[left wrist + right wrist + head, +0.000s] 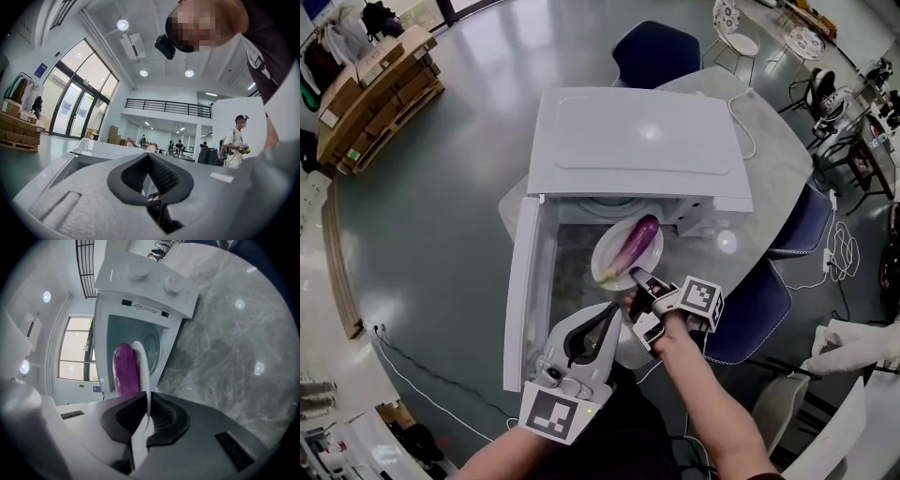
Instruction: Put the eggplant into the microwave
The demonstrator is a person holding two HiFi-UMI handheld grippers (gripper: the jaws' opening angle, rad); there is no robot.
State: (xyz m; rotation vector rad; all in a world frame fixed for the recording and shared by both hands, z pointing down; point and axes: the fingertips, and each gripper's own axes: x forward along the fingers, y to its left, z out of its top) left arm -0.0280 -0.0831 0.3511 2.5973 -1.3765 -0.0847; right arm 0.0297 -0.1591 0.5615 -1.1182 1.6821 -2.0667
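A purple eggplant [641,240] lies on a white plate [609,255]. The plate hovers in front of the open cavity of the white microwave [637,141], whose door [525,291] is swung out to the left. My right gripper [636,278] is shut on the plate's near rim. In the right gripper view the plate [142,365] stands edge-on between that gripper's [147,401] pads, with the eggplant [125,369] to its left and the microwave [140,291] beyond. My left gripper [611,312] hangs just left of the right one with its jaws together and nothing held [149,157].
The microwave stands on a round marble table [769,178] with a white cable [742,117] on it. Blue chairs [656,52] surround the table. Stacked cardboard boxes [380,89] stand at the far left. A person [234,140] stands in the background.
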